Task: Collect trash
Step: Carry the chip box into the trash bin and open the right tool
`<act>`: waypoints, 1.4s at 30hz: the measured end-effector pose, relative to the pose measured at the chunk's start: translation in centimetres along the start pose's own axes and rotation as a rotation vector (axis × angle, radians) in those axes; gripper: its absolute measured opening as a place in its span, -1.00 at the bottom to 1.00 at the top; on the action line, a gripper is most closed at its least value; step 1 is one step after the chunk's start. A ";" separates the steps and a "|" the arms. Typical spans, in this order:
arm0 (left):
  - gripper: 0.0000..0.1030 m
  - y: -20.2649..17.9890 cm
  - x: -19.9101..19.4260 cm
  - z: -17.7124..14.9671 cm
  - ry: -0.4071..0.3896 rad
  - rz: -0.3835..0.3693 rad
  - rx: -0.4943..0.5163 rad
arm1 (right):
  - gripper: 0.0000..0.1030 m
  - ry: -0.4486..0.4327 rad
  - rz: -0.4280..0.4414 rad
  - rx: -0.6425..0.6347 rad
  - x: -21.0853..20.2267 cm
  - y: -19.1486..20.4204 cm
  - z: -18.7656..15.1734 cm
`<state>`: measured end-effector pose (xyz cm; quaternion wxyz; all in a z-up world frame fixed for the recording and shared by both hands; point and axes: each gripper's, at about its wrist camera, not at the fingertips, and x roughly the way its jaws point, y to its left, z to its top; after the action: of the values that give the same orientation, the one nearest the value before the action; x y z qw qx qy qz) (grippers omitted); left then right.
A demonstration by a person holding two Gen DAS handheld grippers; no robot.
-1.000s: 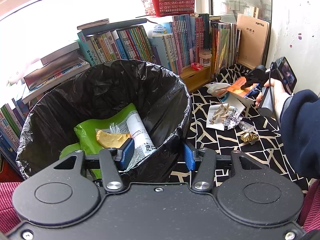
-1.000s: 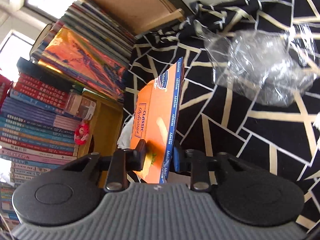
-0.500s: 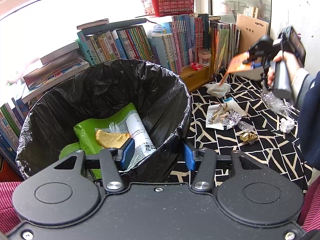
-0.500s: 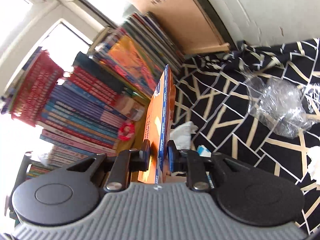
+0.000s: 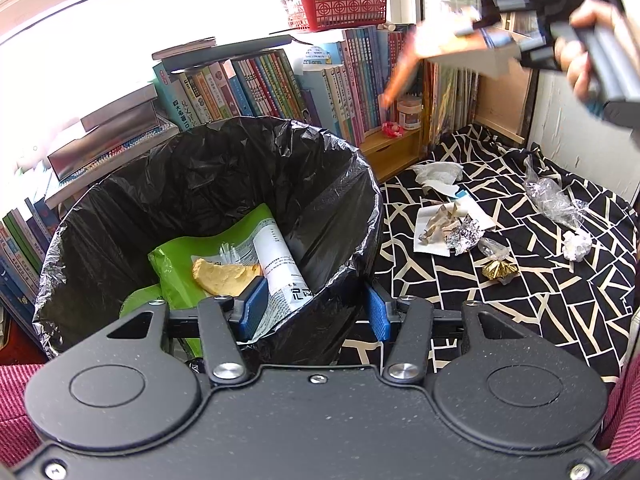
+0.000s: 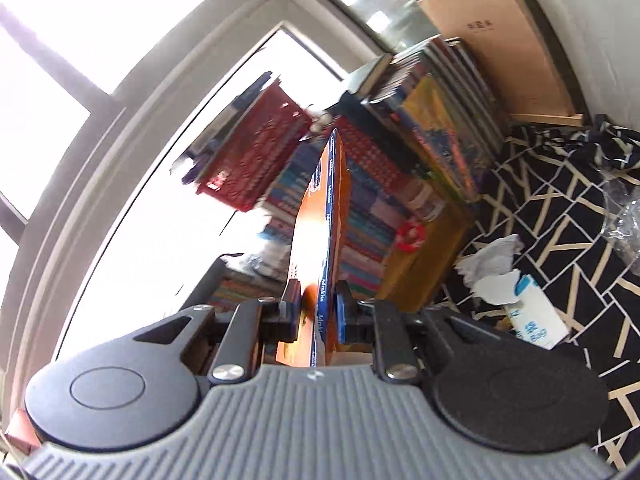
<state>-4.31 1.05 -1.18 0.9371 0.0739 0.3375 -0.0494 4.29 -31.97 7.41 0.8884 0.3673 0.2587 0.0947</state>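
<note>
We hold the bin (image 5: 208,216), lined with a black bag, by its near rim in our left gripper (image 5: 316,310), fingers pinching it; inside lie a green packet (image 5: 188,256), a yellow scrap (image 5: 224,274) and a printed wrapper (image 5: 282,264). Since a second ago our right gripper (image 6: 316,312) has risen off the cloth (image 5: 520,308), fingers clamped on the orange box (image 6: 320,240), now aloft before the books (image 5: 280,88). Further right on the cloth remain tissue (image 5: 436,172), foil (image 5: 466,234), clear plastic (image 5: 556,200) and a paper ball (image 5: 576,245).
</note>
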 end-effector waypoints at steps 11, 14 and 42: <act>-0.05 0.2 0.0 0.0 0.002 -0.009 -0.007 | -0.60 0.274 0.244 -0.203 0.3 10.4 -4.6; -0.05 0.2 -0.1 0.0 0.002 -0.009 -0.007 | -0.60 0.357 0.258 -0.263 1.6 12.1 -6.5; -0.05 0.3 -0.2 0.3 0.000 -0.014 -0.016 | -0.56 0.907 -0.050 -0.573 14.3 14.6 -20.4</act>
<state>-4.21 1.26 -0.78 0.9373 0.0638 0.3385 -0.0533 5.94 -4.14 -0.11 0.7541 0.0260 0.5888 0.2897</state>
